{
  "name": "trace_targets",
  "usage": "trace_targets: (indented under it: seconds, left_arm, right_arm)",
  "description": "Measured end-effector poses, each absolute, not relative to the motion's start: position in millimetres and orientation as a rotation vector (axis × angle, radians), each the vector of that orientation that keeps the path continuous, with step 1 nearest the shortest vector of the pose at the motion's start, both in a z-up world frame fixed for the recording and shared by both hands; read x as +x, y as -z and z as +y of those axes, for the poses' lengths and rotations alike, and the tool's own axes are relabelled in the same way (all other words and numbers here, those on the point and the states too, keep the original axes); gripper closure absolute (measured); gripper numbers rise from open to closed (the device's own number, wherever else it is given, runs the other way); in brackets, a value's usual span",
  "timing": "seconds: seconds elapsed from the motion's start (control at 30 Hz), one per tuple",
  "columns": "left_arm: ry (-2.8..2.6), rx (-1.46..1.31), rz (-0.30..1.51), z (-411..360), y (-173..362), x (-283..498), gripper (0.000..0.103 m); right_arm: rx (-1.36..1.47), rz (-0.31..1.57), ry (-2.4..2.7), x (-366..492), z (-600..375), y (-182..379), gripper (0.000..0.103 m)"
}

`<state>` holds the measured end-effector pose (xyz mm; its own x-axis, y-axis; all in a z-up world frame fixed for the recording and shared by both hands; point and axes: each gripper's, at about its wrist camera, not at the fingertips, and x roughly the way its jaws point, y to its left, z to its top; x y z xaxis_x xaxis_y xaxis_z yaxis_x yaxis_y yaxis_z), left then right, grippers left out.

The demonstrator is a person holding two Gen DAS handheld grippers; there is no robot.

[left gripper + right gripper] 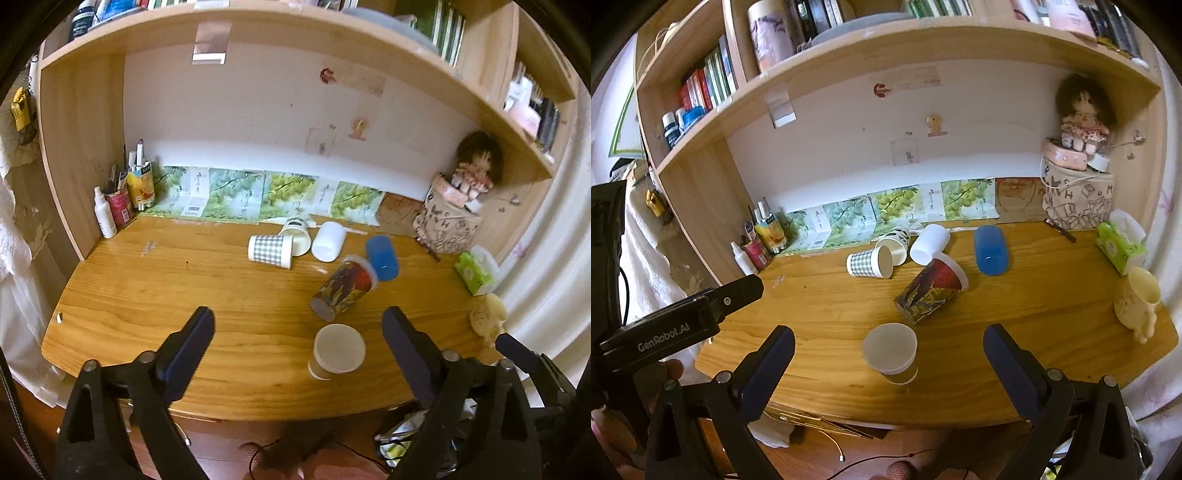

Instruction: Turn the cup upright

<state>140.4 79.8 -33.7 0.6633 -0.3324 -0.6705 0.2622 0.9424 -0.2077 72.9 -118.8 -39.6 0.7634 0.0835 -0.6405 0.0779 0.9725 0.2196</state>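
- The left gripper [298, 334] hangs over the near edge of the desk [166, 288], its fingers wide apart and holding nothing.
- The right gripper [888, 349] hangs over the same edge, fingers also wide apart and empty.
- A white cup [338, 350] [891, 350] stands upright near the front edge, mouth up, in line with the gap of each gripper but touching neither.
- Just behind it a printed cup [341, 288] [929, 290] lies on its side, base toward the cameras, white rim pointing to the back right.
- A blue cup [382, 256] [991, 249] lies on its side just beside the printed cup's rim.
- Further back, a checked cup [269, 251] [870, 262] lies on its side; a cup with a dark pattern [297, 232] [894, 245] lies right behind it, and a plain white one [328, 240] [929, 242] lies beside that. These three are bunched together.
- A cream mug [1137, 301] stands at the right edge of the desk, well apart from the cups.
- A green tissue pack [474, 271] [1119, 245] sits at the right, near a patterned bag [445, 221] [1078, 201] with a doll [476, 166] [1082, 114] on top.
- A spray bottle [104, 214] [743, 258] and pen tins [129, 195] stand in the back left corner.
- Nothing stands between the grippers and the upright white cup; that cup is in front of the printed one.
- The left device's black body [683, 317] shows at the left of the right view.
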Motion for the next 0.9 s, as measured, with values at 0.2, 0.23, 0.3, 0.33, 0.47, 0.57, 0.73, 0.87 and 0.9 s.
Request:
trace_targets:
  seconds: [0.2,0.23,0.3,0.33,0.47,0.57,0.73,0.87,0.9]
  left_arm:
    - [0.226,-0.011,0.636,74,13,111,0.002]
    - [0.207,0.006,0.62,73,11,108,0.002]
    - [0.168,0.052,0.598,67,8,104,0.001]
    - [0.154,0.077,0.591,64,7,102,0.001]
    - [0.161,0.108,0.564,56,4,95,0.001]
    - [0.15,0.122,0.558,53,3,93,0.001]
    - [0.153,0.101,0.576,53,3,92,0.001]
    - [0.162,0.086,0.591,51,5,92,0.001]
    - [0.164,0.084,0.593,50,5,92,0.001]
  right_arm:
    - [0.243,0.652,0.031,53,-120,14,0.001]
    - [0.237,0.64,0.038,50,-120,10,0.001]
    - [0.229,0.612,0.05,44,-120,4,0.001]
    - [0.222,0.596,0.057,42,-121,1,0.001]
    - [0.215,0.565,0.09,38,-124,-3,0.001]
    - [0.233,0.568,0.109,38,-129,-1,0.001]
    - [0.235,0.576,0.119,37,-130,1,0.001]
    - [0.22,0.572,0.131,33,-129,-1,0.001]
    - [0.219,0.573,0.134,33,-129,-1,0.001]
